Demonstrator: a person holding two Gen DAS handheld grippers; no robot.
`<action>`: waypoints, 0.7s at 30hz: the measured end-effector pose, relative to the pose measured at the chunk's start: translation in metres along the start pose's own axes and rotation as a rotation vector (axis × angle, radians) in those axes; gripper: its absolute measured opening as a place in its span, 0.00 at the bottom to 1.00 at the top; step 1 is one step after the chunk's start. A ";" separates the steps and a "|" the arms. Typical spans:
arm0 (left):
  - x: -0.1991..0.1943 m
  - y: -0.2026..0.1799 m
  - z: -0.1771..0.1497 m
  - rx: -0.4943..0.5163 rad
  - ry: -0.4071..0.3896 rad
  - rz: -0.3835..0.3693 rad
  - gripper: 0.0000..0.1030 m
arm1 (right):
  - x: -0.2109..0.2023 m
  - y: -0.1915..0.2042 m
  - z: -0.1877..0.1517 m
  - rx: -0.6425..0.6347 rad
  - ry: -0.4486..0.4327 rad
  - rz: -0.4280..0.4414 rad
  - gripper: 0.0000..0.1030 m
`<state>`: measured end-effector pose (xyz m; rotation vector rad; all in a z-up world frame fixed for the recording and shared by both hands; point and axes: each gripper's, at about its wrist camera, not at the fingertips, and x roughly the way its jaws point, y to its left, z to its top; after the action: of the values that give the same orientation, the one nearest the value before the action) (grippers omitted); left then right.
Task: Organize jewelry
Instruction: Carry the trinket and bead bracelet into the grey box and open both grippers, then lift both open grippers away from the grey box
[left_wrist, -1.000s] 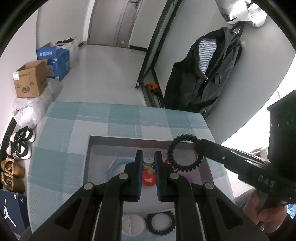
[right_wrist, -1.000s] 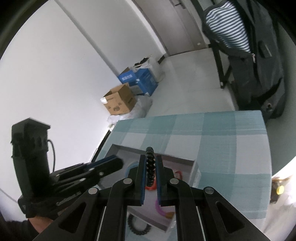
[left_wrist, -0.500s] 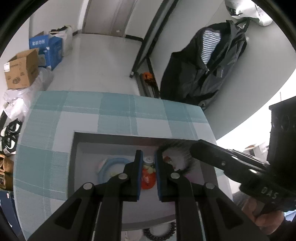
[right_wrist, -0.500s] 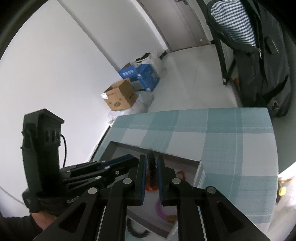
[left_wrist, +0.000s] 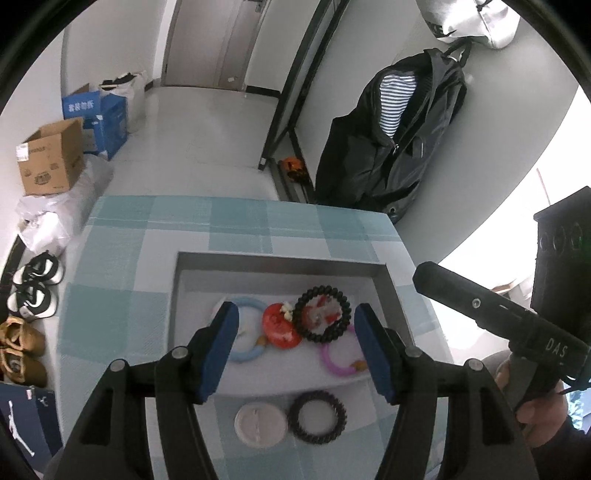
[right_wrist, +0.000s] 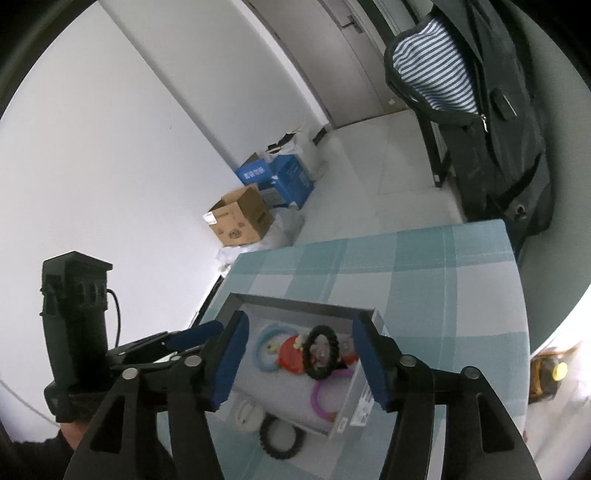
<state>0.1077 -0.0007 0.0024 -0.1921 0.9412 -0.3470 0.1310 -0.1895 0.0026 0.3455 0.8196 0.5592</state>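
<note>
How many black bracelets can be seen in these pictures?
2. One black beaded bracelet lies inside the grey tray, partly on the red piece. One black coiled bracelet lies on the table, just outside the tray's near edge. Others may be hidden.

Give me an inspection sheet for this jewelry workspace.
Surface: table with teal check cloth.
Job's things: grey tray holds black bead bracelet, blue ring, red piece, purple ring; black coil tie and white disc lie outside it.
Clutter: nothing seen.
Grippers: left gripper open, empty; right gripper open, empty.
Cables: black lead at left handle.
Surroundings: cardboard box, jacket, shoes.
</note>
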 end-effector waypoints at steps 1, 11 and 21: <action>-0.002 -0.001 -0.002 0.002 -0.001 0.013 0.58 | -0.002 0.001 -0.001 0.000 -0.005 0.004 0.62; -0.036 -0.010 -0.018 0.034 -0.092 0.151 0.59 | -0.020 0.019 -0.017 -0.039 -0.044 0.022 0.80; -0.049 -0.006 -0.048 0.010 -0.127 0.211 0.65 | -0.022 0.029 -0.041 -0.065 -0.010 0.008 0.91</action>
<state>0.0413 0.0117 0.0135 -0.1035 0.8258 -0.1433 0.0776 -0.1759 0.0033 0.2923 0.7888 0.5893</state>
